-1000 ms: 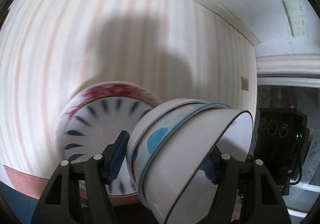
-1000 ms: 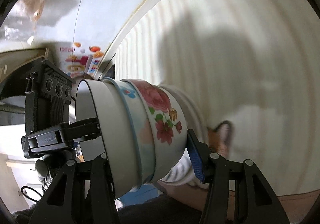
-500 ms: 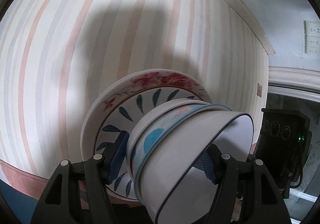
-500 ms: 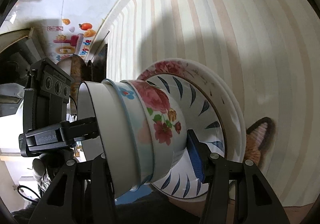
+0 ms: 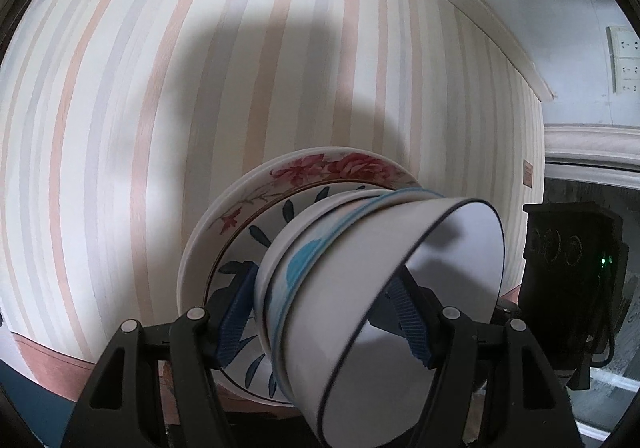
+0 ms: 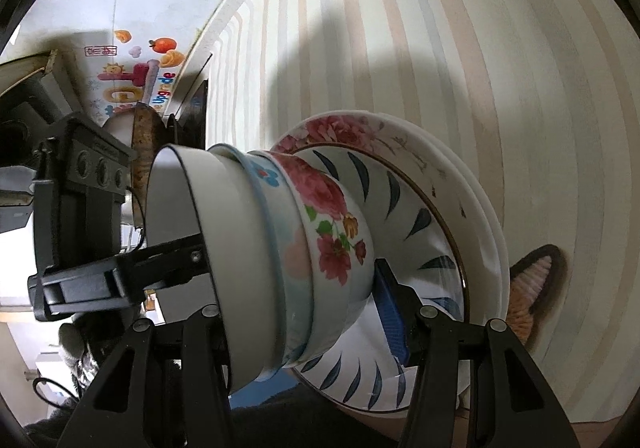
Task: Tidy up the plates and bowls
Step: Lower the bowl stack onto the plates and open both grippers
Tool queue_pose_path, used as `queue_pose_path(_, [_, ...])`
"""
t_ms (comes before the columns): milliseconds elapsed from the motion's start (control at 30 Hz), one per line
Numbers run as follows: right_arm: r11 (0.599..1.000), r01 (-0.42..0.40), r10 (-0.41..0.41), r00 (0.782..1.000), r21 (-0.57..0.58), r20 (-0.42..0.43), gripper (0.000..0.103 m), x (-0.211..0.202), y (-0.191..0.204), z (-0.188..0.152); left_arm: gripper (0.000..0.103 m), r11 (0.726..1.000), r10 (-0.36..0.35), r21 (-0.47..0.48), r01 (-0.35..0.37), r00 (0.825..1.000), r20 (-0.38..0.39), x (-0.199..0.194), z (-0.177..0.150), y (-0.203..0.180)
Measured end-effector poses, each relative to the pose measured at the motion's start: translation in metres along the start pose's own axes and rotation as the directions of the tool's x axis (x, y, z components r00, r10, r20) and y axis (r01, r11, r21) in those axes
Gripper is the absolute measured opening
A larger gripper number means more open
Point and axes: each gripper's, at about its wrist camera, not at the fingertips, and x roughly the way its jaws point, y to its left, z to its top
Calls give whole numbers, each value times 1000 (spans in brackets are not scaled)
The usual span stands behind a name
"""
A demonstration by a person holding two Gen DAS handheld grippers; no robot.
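Note:
A nested stack of three bowls (image 5: 360, 288) is held between both grippers: a white bowl with a dark rim on top, a blue-patterned one, and a rose-patterned one (image 6: 332, 224) at the bottom. My left gripper (image 5: 324, 312) is shut on the bowl stack from one side. My right gripper (image 6: 296, 304) is shut on it from the other side. The stack's base sits close over a pile of plates (image 6: 432, 216): a blue-leaf plate on top of rose-rimmed plates (image 5: 320, 168). Whether the bowls touch the plate I cannot tell.
The plates lie on a striped tablecloth (image 5: 200, 88) with a pink border. A cat-ear print (image 6: 532, 280) shows beside the plates. A wall with stickers (image 6: 132, 76) and a socket (image 5: 624, 60) lies beyond the table edge.
Both grippers have carried the bowl stack over to the plate pile, which came into full view and now sits right under the stack. The motion has slowed and the blur is gone.

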Motion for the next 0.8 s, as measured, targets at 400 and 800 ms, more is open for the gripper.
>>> queue_pose_path(400, [992,120,-119,992,-34,35,57,-16,13,-12,64,990,121,58,-129,986,115,-27,-13,-11])
queue_pose_path(800, [940,318,-283,930,-123,234,72,-82,78,-54,66,948,240,122,-294,912,333,-92,-61,-28])
